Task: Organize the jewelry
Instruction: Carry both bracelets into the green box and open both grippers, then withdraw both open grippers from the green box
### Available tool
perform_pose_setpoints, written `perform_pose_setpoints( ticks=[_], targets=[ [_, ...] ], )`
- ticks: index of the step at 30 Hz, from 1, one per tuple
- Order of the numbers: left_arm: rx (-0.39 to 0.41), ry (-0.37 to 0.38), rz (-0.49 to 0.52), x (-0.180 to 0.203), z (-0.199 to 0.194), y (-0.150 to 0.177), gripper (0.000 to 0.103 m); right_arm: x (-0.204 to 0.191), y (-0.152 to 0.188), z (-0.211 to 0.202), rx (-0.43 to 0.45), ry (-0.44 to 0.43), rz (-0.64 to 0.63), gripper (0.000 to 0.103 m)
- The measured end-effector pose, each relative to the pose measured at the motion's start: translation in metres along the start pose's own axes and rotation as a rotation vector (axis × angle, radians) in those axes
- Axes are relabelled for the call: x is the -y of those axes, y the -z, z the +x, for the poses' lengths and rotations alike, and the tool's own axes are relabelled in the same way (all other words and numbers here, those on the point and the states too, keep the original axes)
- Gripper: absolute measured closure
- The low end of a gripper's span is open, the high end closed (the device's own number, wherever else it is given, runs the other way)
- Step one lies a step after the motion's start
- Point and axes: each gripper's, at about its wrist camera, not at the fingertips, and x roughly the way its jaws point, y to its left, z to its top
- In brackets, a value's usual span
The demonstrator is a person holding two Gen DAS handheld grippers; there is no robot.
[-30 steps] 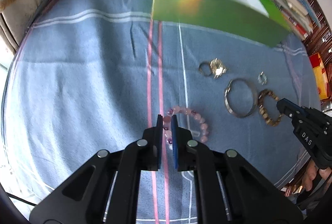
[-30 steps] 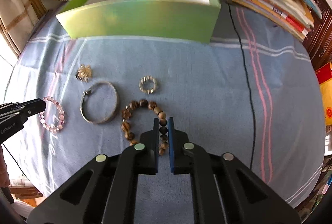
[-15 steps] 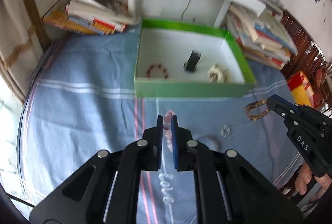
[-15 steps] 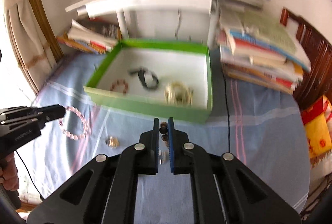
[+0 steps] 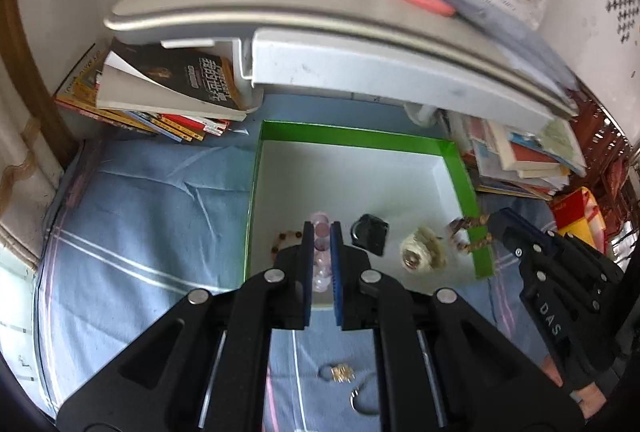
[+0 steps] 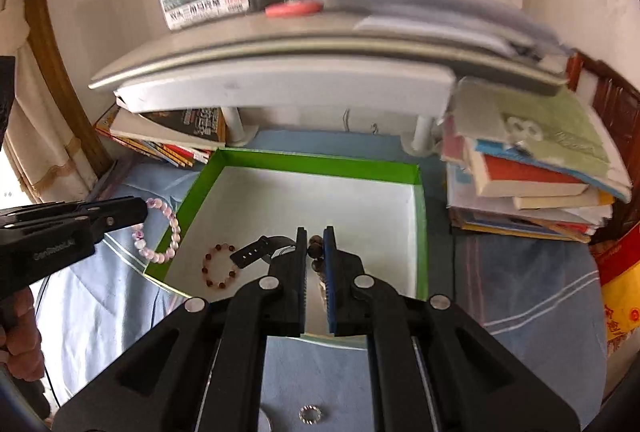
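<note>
My left gripper (image 5: 321, 225) is shut on a pink bead bracelet (image 5: 321, 244), held above the near left part of the green box (image 5: 352, 134). The right wrist view shows that bracelet (image 6: 173, 232) dangling from the left gripper (image 6: 140, 210) at the box's left wall. A brown bead bracelet (image 6: 316, 241) is pinched in my right gripper (image 6: 315, 230), which is shut over the box's (image 6: 320, 160) near side. Seen from the left wrist, the right gripper (image 5: 496, 220) hangs this bracelet (image 5: 468, 228) over the right wall.
Inside the box lie a small red bead bracelet (image 6: 219, 266), a black strap (image 5: 370, 234) and a cream-and-gold piece (image 5: 420, 252). A gold brooch (image 5: 340, 372) and a small ring (image 6: 310, 414) lie on the blue cloth. Book stacks (image 6: 532, 184) and a grey shelf (image 5: 360, 44) border the box.
Both grippers lifted their bracelets off the cloth and carried them up and forward. They now hang over the green box, whose white inside has come into view.
</note>
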Motion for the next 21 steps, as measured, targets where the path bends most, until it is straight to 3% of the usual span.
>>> perform_pose_setpoints(
  ticks=[5, 11, 12, 13, 15, 21],
  targets=[
    [-0.060, -0.019, -0.005, -0.001, 0.035, 0.002, 0.094, -0.008, 0.006, 0.025, -0.047, -0.006, -0.022, 0.095],
    [-0.086, -0.026, -0.006, 0.000, 0.051, 0.006, 0.094, -0.012, 0.010, 0.040, -0.088, 0.005, -0.043, 0.092],
    [-0.085, -0.035, -0.007, 0.000, 0.051, 0.007, 0.091, -0.012, 0.010, 0.041, -0.097, 0.013, -0.048, 0.087],
    [-0.086, -0.042, -0.006, 0.000, 0.051, 0.008, 0.078, -0.010, 0.010, 0.039, -0.099, 0.017, -0.045, 0.079],
    [-0.073, -0.058, -0.009, -0.001, 0.044, 0.011, 0.063, -0.005, 0.011, 0.028, -0.084, 0.010, -0.028, 0.076],
    [-0.074, -0.071, -0.003, -0.014, 0.011, 0.048, 0.057, 0.021, 0.040, -0.008, -0.099, 0.040, 0.009, 0.075]
  ],
)
